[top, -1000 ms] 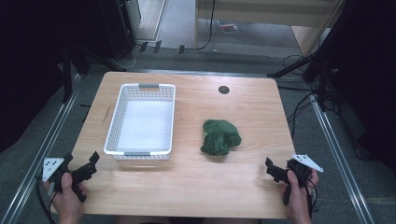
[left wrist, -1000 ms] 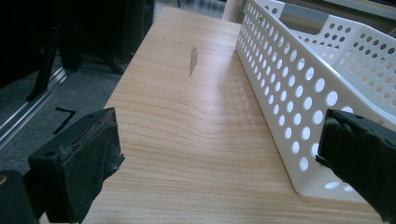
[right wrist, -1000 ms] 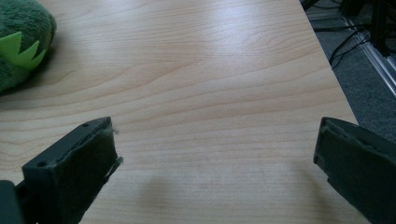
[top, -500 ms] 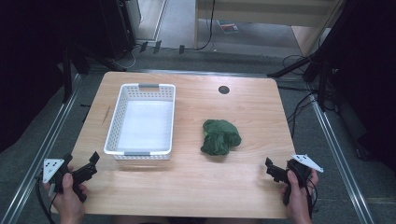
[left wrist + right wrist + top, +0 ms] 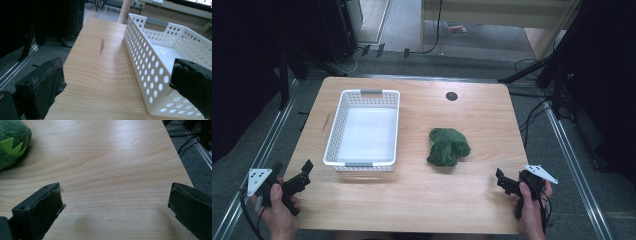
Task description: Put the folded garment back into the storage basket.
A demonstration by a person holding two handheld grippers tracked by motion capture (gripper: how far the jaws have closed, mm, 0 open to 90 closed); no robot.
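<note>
white basket (image 5: 364, 127) on tabletop (image 5: 422, 195) left half, green plush (image 5: 446, 146) right of it, bare wood between. left tongs (image 5: 294, 176) at near-left edge, right tongs (image 5: 502, 179) near-right edge; both spread wide, holding nothing.
</note>
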